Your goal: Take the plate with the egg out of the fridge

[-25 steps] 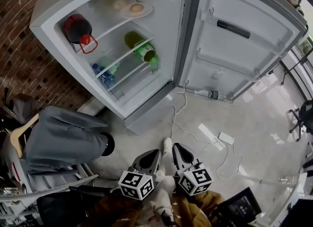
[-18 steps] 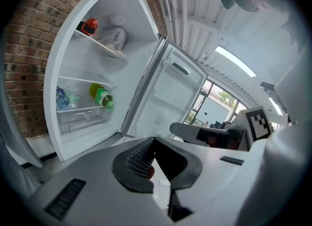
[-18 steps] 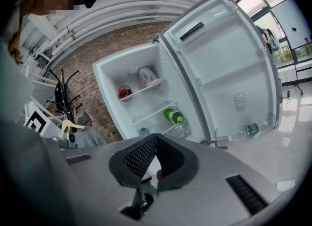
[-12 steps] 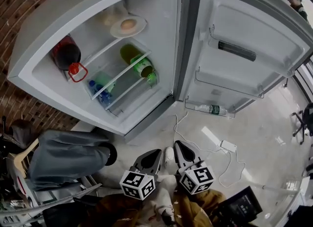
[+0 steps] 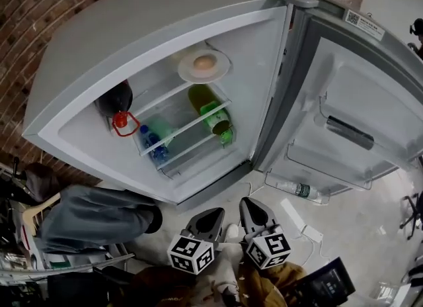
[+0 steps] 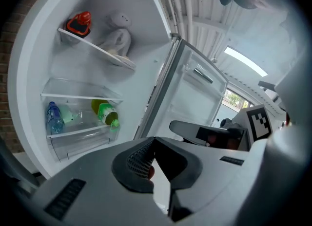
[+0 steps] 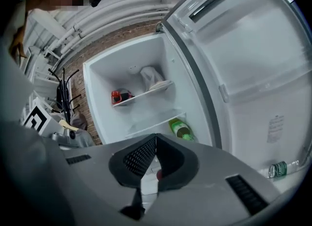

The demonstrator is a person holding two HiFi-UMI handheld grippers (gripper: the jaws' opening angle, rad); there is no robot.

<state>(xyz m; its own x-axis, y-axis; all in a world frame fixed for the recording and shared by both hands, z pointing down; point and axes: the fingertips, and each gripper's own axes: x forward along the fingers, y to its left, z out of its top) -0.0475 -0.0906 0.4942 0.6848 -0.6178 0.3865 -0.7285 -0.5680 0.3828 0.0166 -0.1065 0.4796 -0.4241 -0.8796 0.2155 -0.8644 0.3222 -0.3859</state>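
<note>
The fridge (image 5: 132, 54) stands open in the head view. On its top shelf rests a white plate (image 5: 186, 71) with a brown egg (image 5: 204, 63) on it. The plate's rim (image 6: 122, 60) juts over the shelf edge in the left gripper view, and the plate (image 7: 162, 85) is also visible in the right gripper view. My left gripper (image 5: 210, 218) and right gripper (image 5: 251, 210) hang side by side low in front of the fridge, far from the plate. Both are shut, tips together, with nothing between them.
A dark bottle with a red cap (image 5: 116, 102) sits on the top shelf at the left. A green bottle (image 5: 213, 116) and a blue bottle (image 5: 151, 141) lie on the lower shelves. The open door (image 5: 357, 120) swings right, a bottle (image 5: 297, 188) in its bottom rack. A grey-draped chair (image 5: 86, 216) stands left; cables (image 5: 301, 226) cross the floor.
The head view has shifted, so the fridge sits more to the right and nearer in the frame. Both grippers stay shut and low, side by side.
</note>
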